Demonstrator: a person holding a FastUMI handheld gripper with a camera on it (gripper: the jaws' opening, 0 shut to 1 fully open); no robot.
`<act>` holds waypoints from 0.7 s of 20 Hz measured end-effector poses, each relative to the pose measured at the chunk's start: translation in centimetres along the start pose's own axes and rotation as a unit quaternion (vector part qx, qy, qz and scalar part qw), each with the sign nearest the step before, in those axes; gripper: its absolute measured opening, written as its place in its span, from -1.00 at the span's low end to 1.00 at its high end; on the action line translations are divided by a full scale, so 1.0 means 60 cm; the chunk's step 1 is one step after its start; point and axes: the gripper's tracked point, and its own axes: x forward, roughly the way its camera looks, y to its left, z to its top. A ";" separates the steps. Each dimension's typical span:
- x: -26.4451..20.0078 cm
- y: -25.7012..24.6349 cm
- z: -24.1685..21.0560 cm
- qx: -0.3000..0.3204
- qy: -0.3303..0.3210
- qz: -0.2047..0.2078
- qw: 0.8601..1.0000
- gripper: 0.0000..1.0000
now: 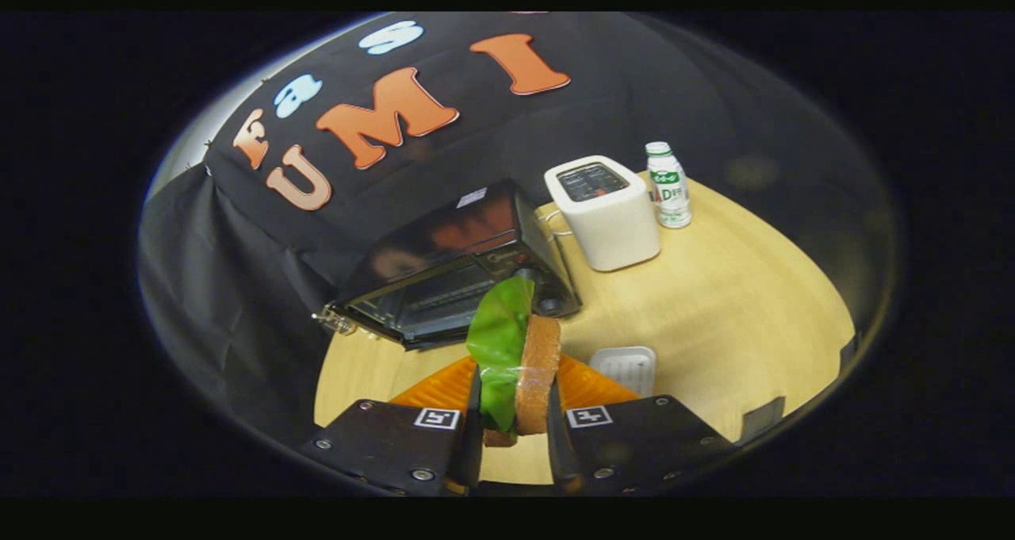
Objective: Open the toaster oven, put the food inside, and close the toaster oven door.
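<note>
Nearest the camera, the claw (pixel 514 429) is clenched on a sandwich (pixel 519 365), one finger pressing each flat side. That sandwich stands on edge between the fingers, a brown bread slice (pixel 539 385) on one side and a green lettuce leaf (pixel 498 342) on the other. Its long axis runs up and away from the claw, and the leaf's top edge points toward the toaster oven (pixel 452 274) just beyond it. Below and behind the held food lies an orange plate (pixel 444 385), showing on both sides of the fingers. Just past the plate, a small white ribbed tray (pixel 626 365) rests flat.

All of this sits on a pale wooden tabletop (pixel 729 302). Its toaster oven is black and glossy, set at an angle, with its glass door (pixel 412 302) facing the claw; whether the door is fully closed cannot be told. Next to the oven stands a white box-shaped appliance (pixel 607 215) with a dark top panel, and beside that an upright small white bottle (pixel 668 185) with a green label. Black cloth (pixel 238 286) drapes behind and beside the tabletop as the booth's wall.
</note>
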 end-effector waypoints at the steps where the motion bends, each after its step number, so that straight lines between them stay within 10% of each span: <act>1: 0.012 0.019 -0.004 0.007 0.000 0.011 1.000 -0.31; 14: 0.194 0.163 -0.017 0.128 -0.013 0.078 0.989 -0.31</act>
